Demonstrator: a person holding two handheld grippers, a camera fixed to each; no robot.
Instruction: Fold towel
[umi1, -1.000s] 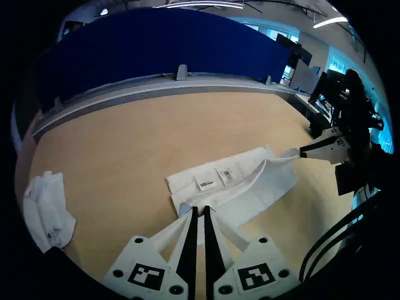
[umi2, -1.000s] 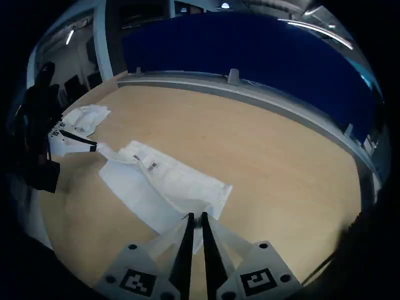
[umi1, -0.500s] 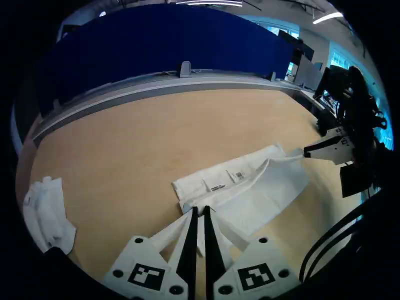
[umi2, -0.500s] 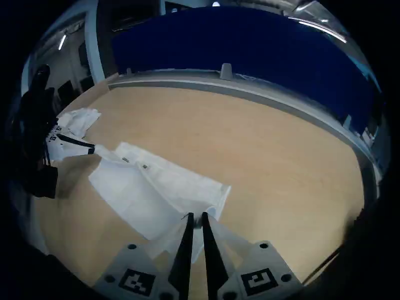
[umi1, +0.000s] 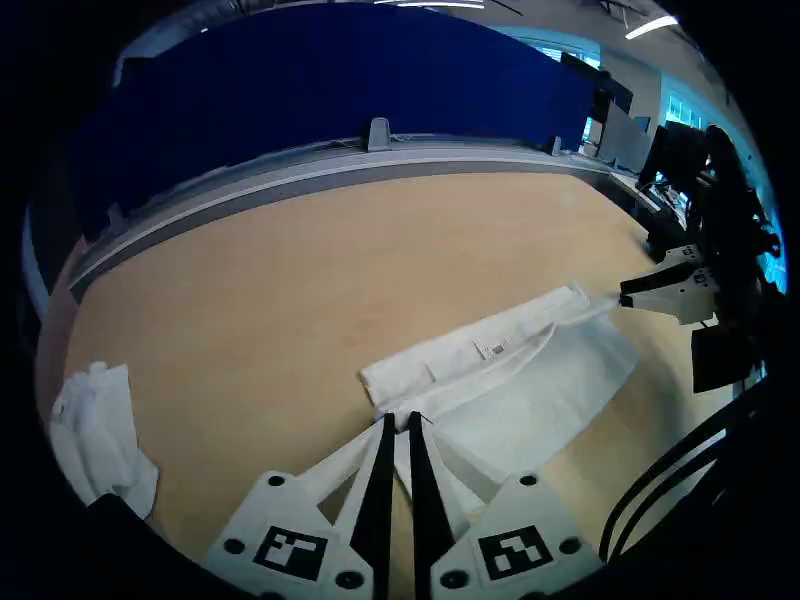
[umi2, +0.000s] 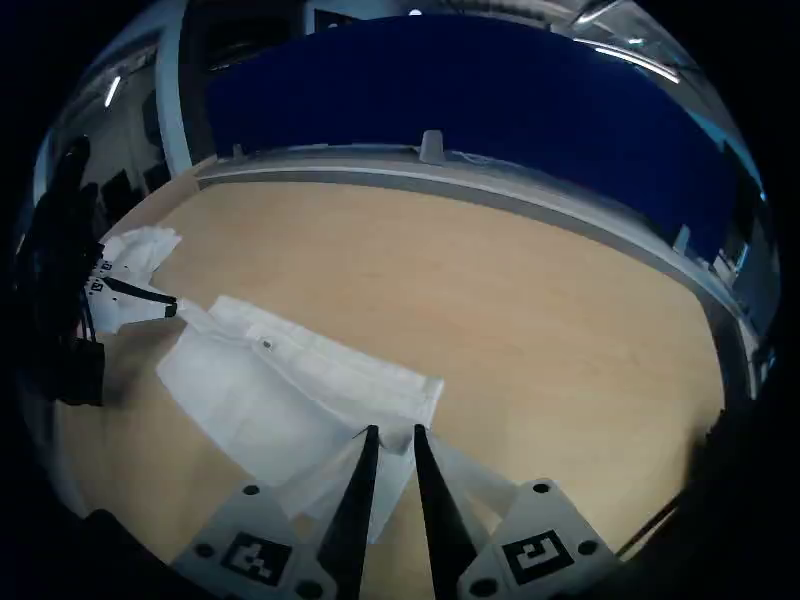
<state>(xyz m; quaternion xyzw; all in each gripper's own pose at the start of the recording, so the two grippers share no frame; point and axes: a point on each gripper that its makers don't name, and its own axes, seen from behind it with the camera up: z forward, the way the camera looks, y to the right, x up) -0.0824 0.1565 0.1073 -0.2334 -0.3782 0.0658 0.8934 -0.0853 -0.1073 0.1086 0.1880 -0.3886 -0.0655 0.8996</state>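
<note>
1. The towel (umi1: 520, 390) lies on the desk (umi1: 300, 260), doubled lengthwise, with its upper layer stretched between the two claws.
2. The left claw (umi1: 398, 428) is pinched almost closed on one near corner, so that end can be steered.
3. The right claw (umi2: 391, 440) has its fingers a little apart with the opposite corner's cloth between them; whether both press on it cannot be told.
4. Holding the corners well apart probably keeps the edge taut, so the layer lands flat and square.
5. A second white cloth (umi1: 95, 450) sits well apart near the desk's edge, clear of the fold.
</note>
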